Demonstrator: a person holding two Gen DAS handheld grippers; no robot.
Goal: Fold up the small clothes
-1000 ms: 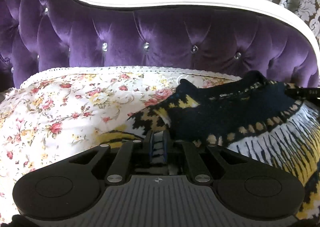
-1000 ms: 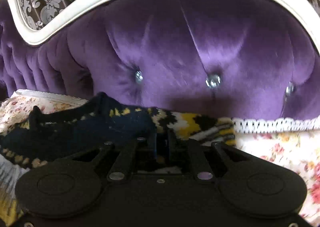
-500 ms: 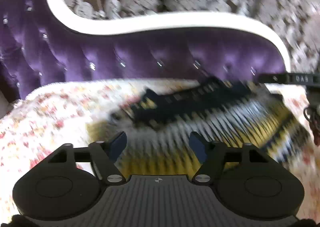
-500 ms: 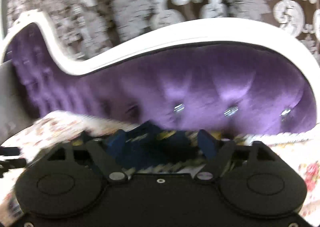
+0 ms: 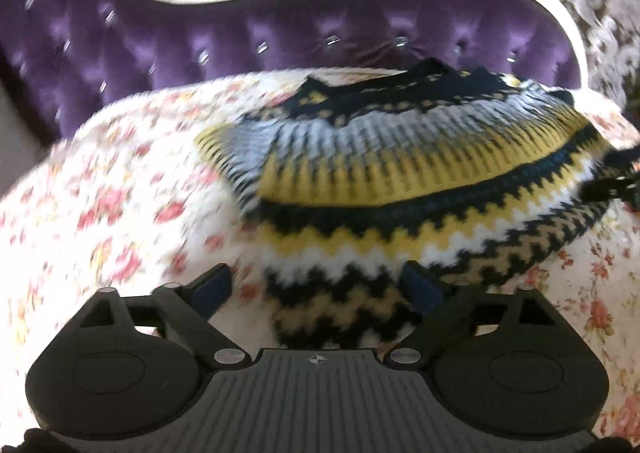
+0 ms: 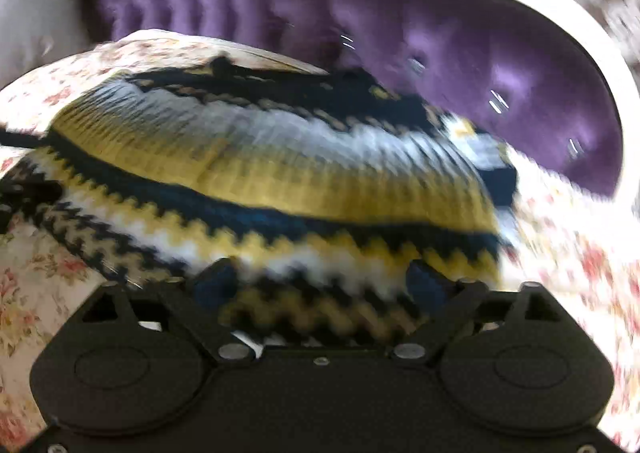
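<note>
Both tools have let go since a second ago | I watch left tool and right tool jaws opening wide, empty; knit sweater lies on floral bedspread

The knitted sweater lies folded across the middle of the floral bedspread, its near hem reaching in between both sets of tongs. Left of the sweater the bedspread is bare and open; to its right a narrower strip is free. Just behind the sweater, the purple tufted headboard blocks any passage.
</note>
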